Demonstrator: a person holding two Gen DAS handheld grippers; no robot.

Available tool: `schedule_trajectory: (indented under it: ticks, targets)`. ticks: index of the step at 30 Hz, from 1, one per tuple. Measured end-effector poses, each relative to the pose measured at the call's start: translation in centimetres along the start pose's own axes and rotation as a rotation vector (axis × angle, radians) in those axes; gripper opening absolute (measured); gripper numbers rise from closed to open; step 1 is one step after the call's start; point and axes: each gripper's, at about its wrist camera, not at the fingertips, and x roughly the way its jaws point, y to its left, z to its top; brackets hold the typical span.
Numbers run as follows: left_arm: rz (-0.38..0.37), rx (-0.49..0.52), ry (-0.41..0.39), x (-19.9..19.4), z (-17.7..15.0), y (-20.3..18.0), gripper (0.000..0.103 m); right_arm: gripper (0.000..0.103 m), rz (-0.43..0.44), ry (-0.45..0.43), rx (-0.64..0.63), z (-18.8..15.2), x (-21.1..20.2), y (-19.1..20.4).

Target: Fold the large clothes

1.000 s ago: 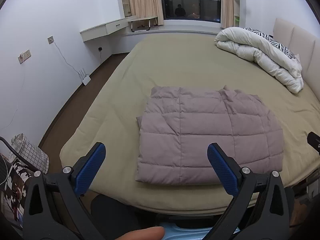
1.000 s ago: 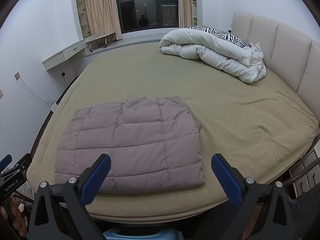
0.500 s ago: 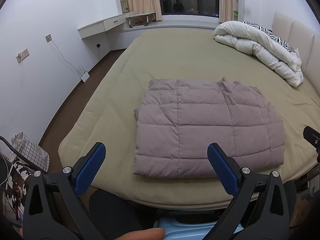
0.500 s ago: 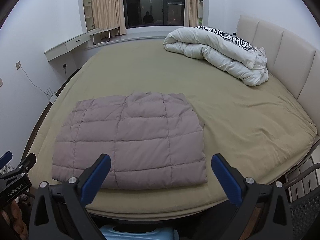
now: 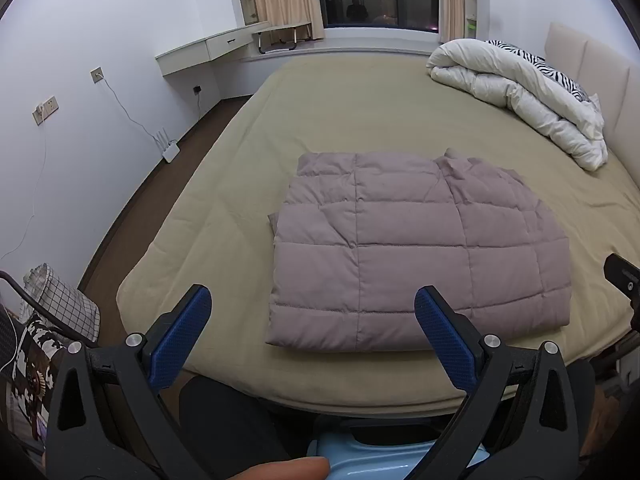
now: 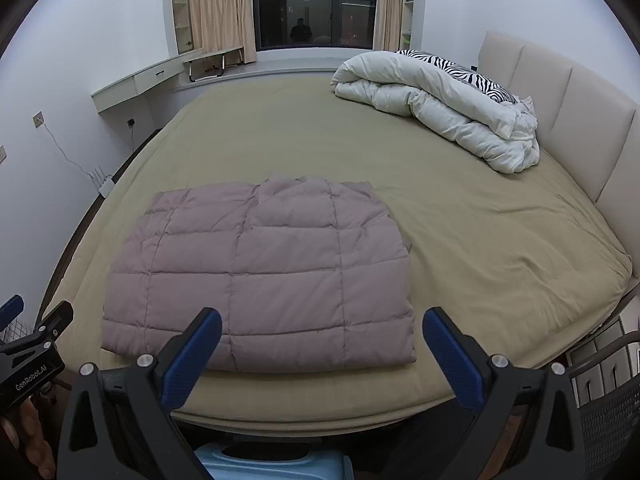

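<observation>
Holding both grippers back off the bed's near edge, you have the left gripper and the right gripper spread wide, gripping and touching nothing. Just beyond lies the jacket, folded into a flat rectangle near that edge. Judge it light, puffy, soft and probably slick: pinch a corner through all layers. A duvet sits at the far corner.

1. White walls; a dark wooden floor runs beside the bed, sheeted in olive.
2. A dark window between beige curtains.
3. A padded beige headboard; a rolled white duvet lies near it.
4. A white wall-mounted desk.
</observation>
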Motion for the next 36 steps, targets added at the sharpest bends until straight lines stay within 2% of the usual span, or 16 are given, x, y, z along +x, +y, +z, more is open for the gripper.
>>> schedule_trajectory:
  ticks: [36]
  targets:
    - [0.007, -0.012, 0.012, 0.05, -0.3, -0.21, 0.103, 0.103, 0.002, 0.007, -0.011, -0.36, 0.37, 0.11]
